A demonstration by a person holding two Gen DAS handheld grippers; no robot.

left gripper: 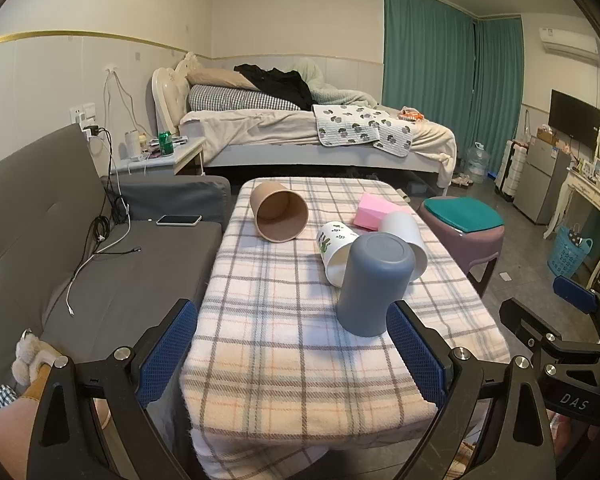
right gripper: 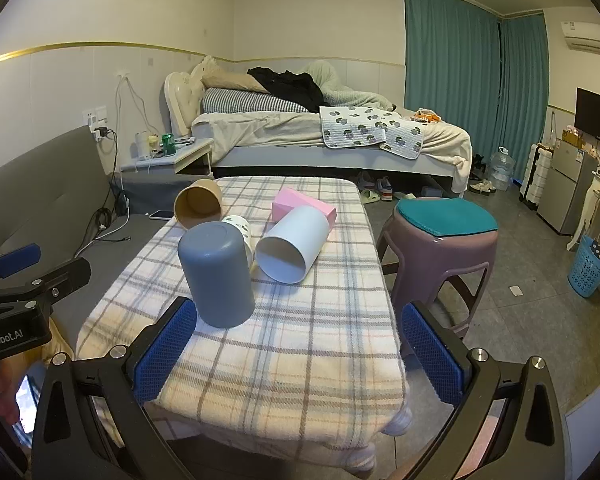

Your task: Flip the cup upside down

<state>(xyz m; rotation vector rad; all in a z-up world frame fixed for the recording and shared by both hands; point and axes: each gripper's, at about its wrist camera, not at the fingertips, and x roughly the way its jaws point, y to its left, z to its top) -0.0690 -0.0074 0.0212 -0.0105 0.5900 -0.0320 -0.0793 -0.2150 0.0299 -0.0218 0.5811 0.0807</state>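
A grey-blue cup [left gripper: 374, 282] [right gripper: 216, 276] stands upside down on the plaid-covered table [left gripper: 284, 344] [right gripper: 300, 340]. Behind it lie three cups on their sides: a white cup [left gripper: 408, 236] [right gripper: 294, 242], a leaf-print cup [left gripper: 336, 246] [right gripper: 240, 226] and a brown paper cup [left gripper: 278, 212] [right gripper: 199, 203]. My left gripper [left gripper: 292, 356] is open and empty above the table's near edge, its right finger close to the grey cup. My right gripper [right gripper: 298, 356] is open and empty, its left finger close to the grey cup. Each gripper shows at the edge of the other's view.
A pink box [left gripper: 370, 210] [right gripper: 300, 202] lies at the table's far side. A grey sofa [left gripper: 112, 280] with a phone [left gripper: 179, 220] and cables stands on the left. A purple stool [right gripper: 440, 248] with a teal cushion stands on the right. A bed [left gripper: 300, 132] is behind.
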